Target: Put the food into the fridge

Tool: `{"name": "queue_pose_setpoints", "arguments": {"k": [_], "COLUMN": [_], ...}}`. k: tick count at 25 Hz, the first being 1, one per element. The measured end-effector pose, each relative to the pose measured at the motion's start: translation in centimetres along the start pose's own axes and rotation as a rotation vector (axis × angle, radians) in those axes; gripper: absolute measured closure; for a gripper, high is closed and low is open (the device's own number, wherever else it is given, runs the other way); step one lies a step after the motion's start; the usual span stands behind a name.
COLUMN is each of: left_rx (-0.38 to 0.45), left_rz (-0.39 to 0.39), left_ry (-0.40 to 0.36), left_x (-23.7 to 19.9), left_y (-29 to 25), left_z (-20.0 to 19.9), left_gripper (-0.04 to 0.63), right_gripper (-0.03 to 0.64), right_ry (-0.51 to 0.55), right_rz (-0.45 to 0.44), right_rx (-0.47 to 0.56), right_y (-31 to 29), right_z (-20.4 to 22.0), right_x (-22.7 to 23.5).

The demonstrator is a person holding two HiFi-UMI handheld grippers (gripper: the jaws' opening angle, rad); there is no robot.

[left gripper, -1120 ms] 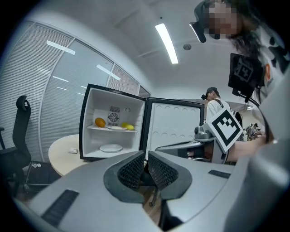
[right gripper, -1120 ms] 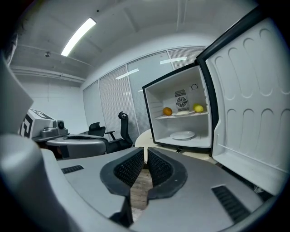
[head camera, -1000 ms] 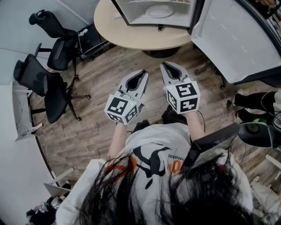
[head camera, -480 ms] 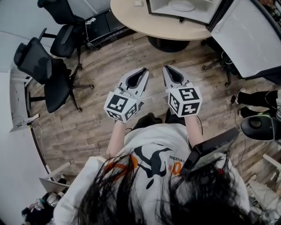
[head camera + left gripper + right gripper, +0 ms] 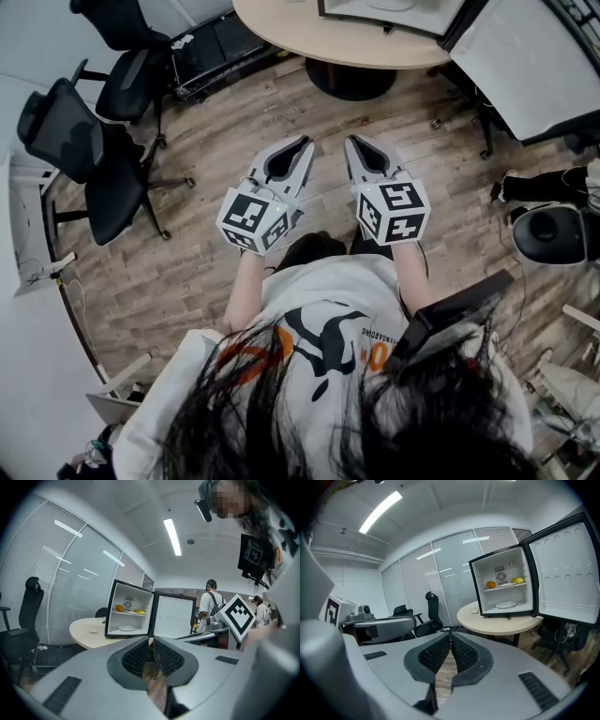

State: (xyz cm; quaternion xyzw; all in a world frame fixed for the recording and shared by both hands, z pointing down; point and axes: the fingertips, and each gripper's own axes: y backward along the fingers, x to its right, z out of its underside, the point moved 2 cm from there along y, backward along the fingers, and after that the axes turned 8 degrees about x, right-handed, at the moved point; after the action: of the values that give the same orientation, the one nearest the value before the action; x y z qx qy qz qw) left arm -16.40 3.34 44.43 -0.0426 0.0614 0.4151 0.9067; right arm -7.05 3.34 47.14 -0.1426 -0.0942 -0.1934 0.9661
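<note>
Both grippers are empty. The left gripper [image 5: 306,142] and the right gripper [image 5: 352,142] hover side by side over the wood floor [image 5: 206,187], well apart from the table [image 5: 501,623]. Each has its jaws clenched tip to tip on nothing.

The fridge [image 5: 506,595] stands on the table with its door [image 5: 565,573] swung wide. The food [image 5: 120,607] is already inside: an orange [image 5: 491,584] and a yellow fruit [image 5: 517,580] on the upper shelf [image 5: 504,587], with a white plate [image 5: 506,604] on the fridge's bottom below. No other food shows in any view.

I judge the placing step to be either finished or paused between items; the frames do not say which. If more food waits out of sight, the next move calls for finding it, opening one pair of jaws and gripping it. If not, the door is what remains. That means approaching the table, setting a clenched gripper against the door's outer face near its free edge and pushing it round gently, since the fridge may slide on the table.
</note>
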Motion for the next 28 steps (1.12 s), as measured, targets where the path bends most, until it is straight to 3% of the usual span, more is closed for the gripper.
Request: {"name": "queue_pose_setpoints", "arguments": {"k": [9, 28], "left_rx": [0.013, 0.026], "left_rz": [0.033, 0.012], "left_ry": [-0.008, -0.008], "left_x": [0.82, 0.18], "left_y": [0.71, 0.02], "left_z": [0.04, -0.23], "left_gripper": [0.571, 0.571], "right_gripper": [0.591, 0.592], "right_ry": [0.017, 0.040], "right_rz": [0.023, 0.005], "right_rx": [0.005, -0.027], "right_y": [0.85, -0.05], "right_z": [0.19, 0.32], "right_x": [-0.31, 0.25]}}
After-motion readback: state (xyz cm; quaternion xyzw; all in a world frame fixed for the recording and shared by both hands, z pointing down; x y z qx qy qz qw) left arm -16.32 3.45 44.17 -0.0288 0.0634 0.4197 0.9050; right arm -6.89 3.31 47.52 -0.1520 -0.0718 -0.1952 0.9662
